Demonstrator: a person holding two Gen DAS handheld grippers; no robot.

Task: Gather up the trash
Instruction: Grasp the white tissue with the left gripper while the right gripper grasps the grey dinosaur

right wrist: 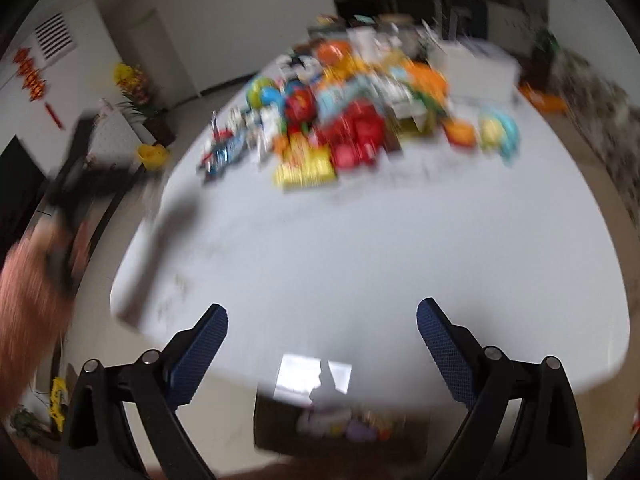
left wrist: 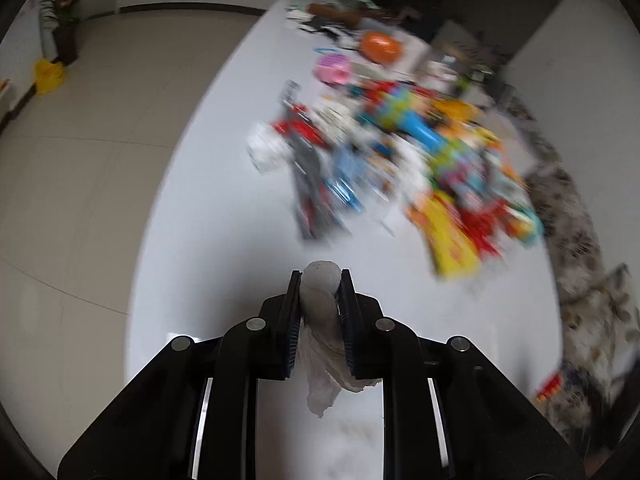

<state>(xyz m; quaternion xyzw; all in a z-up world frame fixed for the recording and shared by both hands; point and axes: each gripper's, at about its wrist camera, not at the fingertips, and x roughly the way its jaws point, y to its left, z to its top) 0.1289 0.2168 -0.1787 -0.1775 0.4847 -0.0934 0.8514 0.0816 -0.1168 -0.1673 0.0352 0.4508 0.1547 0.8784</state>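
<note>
My left gripper is shut on a crumpled white tissue, held above the near part of the white table; a loose tail of the tissue hangs down between the fingers. My right gripper is open and empty over the near edge of the same table. A dark bin with several pieces of trash inside sits below the table edge, between the right fingers. The left gripper and the hand holding it show blurred at the left of the right wrist view.
A blurred heap of colourful packages and toys covers the far half of the table, also in the right wrist view. A white box stands behind it. Tiled floor, a potted plant and a yellow bag lie left.
</note>
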